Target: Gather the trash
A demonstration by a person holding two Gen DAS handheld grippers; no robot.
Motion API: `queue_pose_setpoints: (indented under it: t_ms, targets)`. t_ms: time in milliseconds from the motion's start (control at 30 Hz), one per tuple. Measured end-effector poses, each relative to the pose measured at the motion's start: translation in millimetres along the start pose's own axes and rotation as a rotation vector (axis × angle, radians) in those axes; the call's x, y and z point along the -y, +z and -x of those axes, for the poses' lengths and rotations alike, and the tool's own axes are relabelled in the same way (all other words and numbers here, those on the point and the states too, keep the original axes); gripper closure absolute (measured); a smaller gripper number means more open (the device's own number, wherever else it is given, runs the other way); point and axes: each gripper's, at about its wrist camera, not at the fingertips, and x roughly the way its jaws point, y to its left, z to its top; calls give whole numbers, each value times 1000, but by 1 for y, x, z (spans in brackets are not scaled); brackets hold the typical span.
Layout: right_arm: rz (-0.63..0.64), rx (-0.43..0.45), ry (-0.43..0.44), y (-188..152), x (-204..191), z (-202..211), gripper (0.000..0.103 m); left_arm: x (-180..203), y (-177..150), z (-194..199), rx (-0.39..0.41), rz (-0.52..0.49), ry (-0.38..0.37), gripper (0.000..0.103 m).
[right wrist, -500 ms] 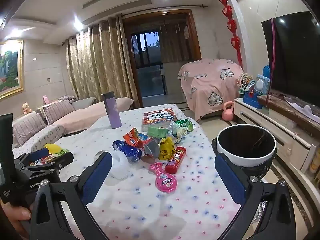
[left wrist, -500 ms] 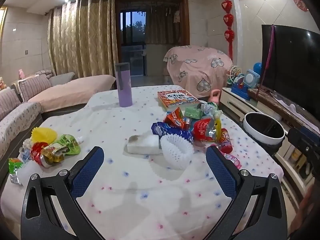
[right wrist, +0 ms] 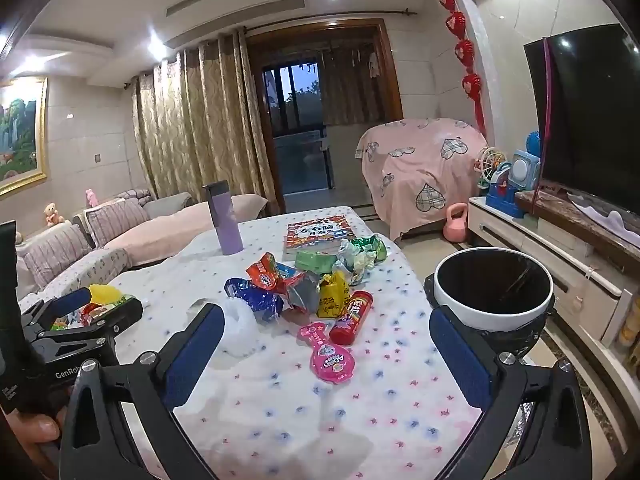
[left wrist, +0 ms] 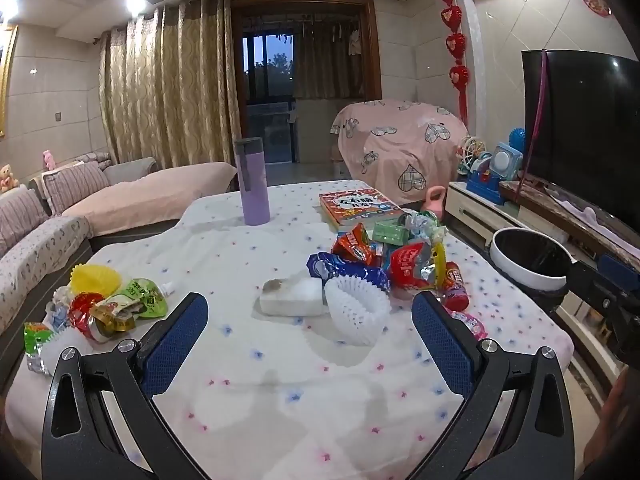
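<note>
On the desk (left wrist: 248, 364), wrapper pile (left wrist: 384, 252) lies ahead-right of my left hand-held gripper (left wrist: 310, 334); both hand-held grippers spread wide, holding 0 items, incl. right hand-held gripper (right wrist: 326, 344).

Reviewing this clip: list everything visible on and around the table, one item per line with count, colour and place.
trash bin: one, white rim, black liner, beside the table's right edge
wrapper pile: several, mixed colours, table middle
red tube: one, near edge of that pile
pink packet: one, nearest the right gripper
white paper cup liner: one, before the pile
second wrapper pile: several, table's left edge
bottle: one, purple, far side
book: one, red cover, far right
left gripper: open
right gripper: open
</note>
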Motion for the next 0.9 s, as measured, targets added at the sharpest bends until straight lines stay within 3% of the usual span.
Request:
queue_pose_setpoints:
  t_ms: [900]
  targets:
    - [-4,-17,15,-11,-3,-9,0,-1,-1,-4,-15,14,-4,0]
